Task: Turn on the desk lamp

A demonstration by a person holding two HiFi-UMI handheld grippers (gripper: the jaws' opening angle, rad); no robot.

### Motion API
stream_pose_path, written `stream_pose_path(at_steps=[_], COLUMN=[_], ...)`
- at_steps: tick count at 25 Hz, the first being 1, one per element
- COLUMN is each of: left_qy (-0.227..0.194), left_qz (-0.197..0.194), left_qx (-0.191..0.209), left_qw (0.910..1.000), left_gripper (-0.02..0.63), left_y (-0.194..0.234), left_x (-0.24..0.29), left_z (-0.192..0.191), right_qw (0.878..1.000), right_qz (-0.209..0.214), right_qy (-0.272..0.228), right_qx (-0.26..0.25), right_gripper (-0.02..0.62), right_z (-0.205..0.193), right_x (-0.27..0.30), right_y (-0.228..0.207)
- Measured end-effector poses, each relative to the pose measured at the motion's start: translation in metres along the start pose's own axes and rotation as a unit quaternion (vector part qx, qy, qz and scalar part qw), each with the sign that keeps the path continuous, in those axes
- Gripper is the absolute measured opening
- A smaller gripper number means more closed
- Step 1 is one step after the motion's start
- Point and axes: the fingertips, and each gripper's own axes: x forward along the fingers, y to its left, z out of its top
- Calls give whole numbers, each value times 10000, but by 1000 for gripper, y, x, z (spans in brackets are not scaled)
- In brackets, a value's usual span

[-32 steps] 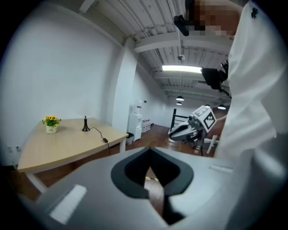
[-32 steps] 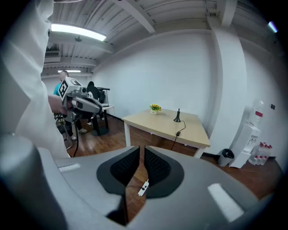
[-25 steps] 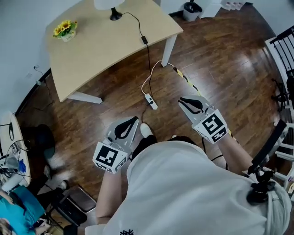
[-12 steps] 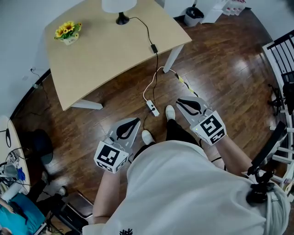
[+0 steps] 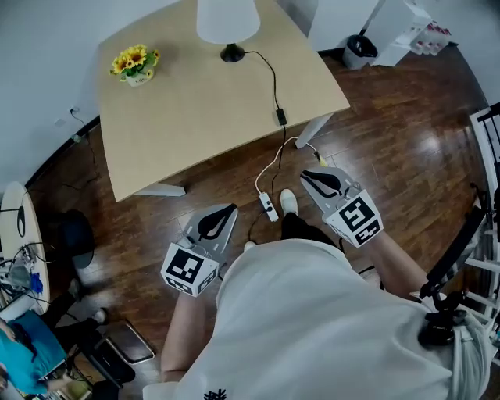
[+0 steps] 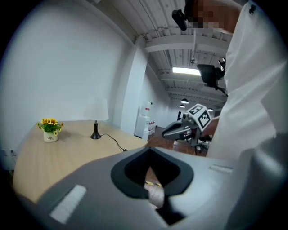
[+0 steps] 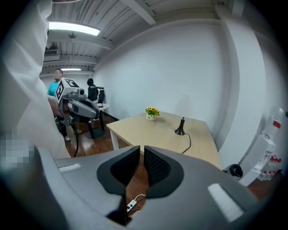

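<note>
The desk lamp (image 5: 227, 23) has a white shade and a black base and stands at the far edge of the light wooden desk (image 5: 195, 117). Its black cord carries an inline switch (image 5: 280, 117) at the desk's near edge and drops to a white power strip (image 5: 269, 208) on the floor. My left gripper (image 5: 230, 208) and right gripper (image 5: 306, 174) hang over the floor short of the desk, both shut and empty. The left gripper view shows the lamp (image 6: 95, 133) beyond my left gripper (image 6: 150, 150). The right gripper view shows the lamp (image 7: 181, 126) beyond my right gripper (image 7: 141, 151).
A small pot of yellow flowers (image 5: 135, 63) stands on the desk's left corner. A dark bin (image 5: 361, 48) is on the floor behind the desk. A round table (image 5: 14, 226) and a person in teal (image 5: 27, 367) are at the left. A dark stand (image 5: 457, 258) is at my right.
The desk and lamp have come nearer and lower in the head view as I stepped toward them. Both grippers stay shut and level in front of me.
</note>
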Motion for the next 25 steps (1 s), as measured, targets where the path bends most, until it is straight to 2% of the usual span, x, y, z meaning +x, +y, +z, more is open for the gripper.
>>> stream_pose_path(at_steps=[5,13,20,25], left_qy=[45,225,280,277], left_qz=[349,822,650,465], left_qx=[-109,-306,-266,-138], left_qw=[9993,9959,9971,9984], left_gripper=[15,15,15,15], left_y=[22,53,72,87], left_x=[51,124,127,116], left_z=[26,47,51,57], right_qw=[9993,9964,9965,9943], right_qz=[364,835,767,657], right_qy=[-89,-19,227,725], right_qx=[-84,-168,-259,-411], right_gripper=[28,17,5,3], right_z=[13,-5,-14,-44], right_x=[19,61,98,133], right_y=[-60,-138,-153,-148])
